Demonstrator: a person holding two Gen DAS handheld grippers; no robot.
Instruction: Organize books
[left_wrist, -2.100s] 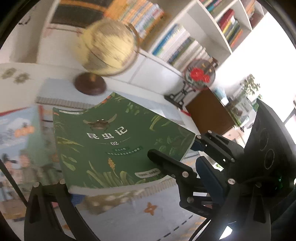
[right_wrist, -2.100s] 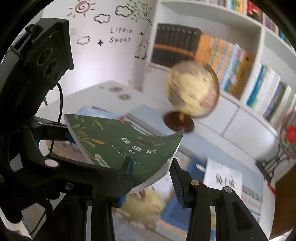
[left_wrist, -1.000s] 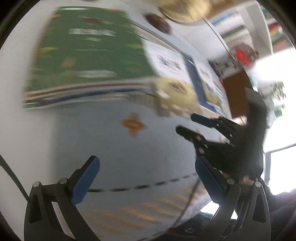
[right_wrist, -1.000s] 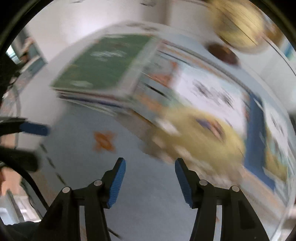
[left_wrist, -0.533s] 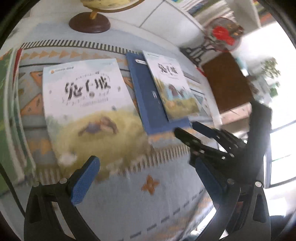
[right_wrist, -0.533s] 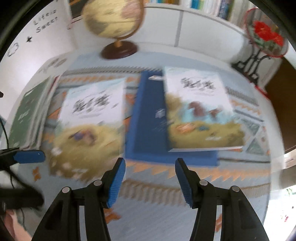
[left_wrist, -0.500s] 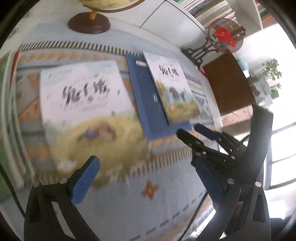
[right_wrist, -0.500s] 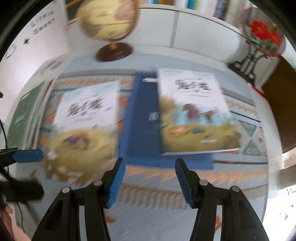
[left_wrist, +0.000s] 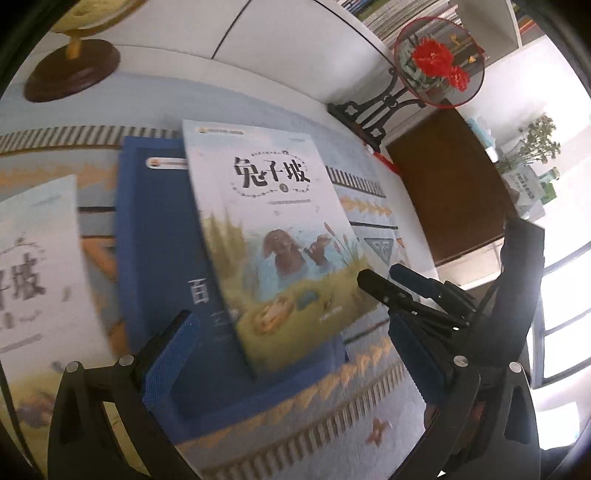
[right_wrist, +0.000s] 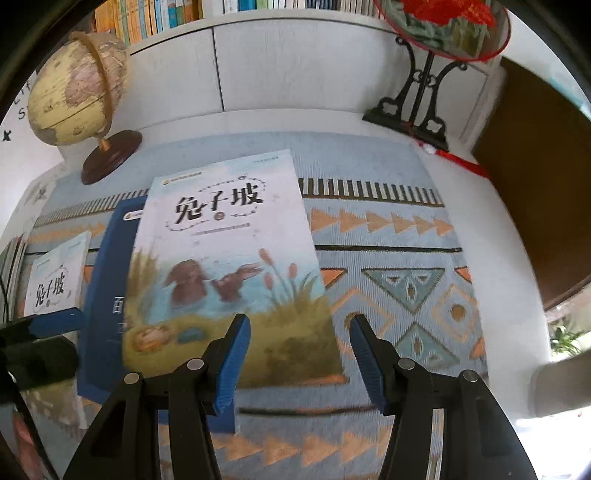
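We log a picture book (right_wrist: 225, 266) on a blue book (right_wrist: 105, 291), just ahead of our right gripper (right_wrist: 299, 354). Both it and our left gripper (left_wrist: 288, 365) are spread, holding nothing.

A white table (right_wrist: 491, 229) carries a patterned blue mat (right_wrist: 388, 266), with a globe (right_wrist: 79, 99) and fan stand (right_wrist: 417, 114) behind that mat.

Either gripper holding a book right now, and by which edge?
Nothing is held. The left gripper and right gripper both hang with jaws open above the rabbit book, which lies on the blue book.
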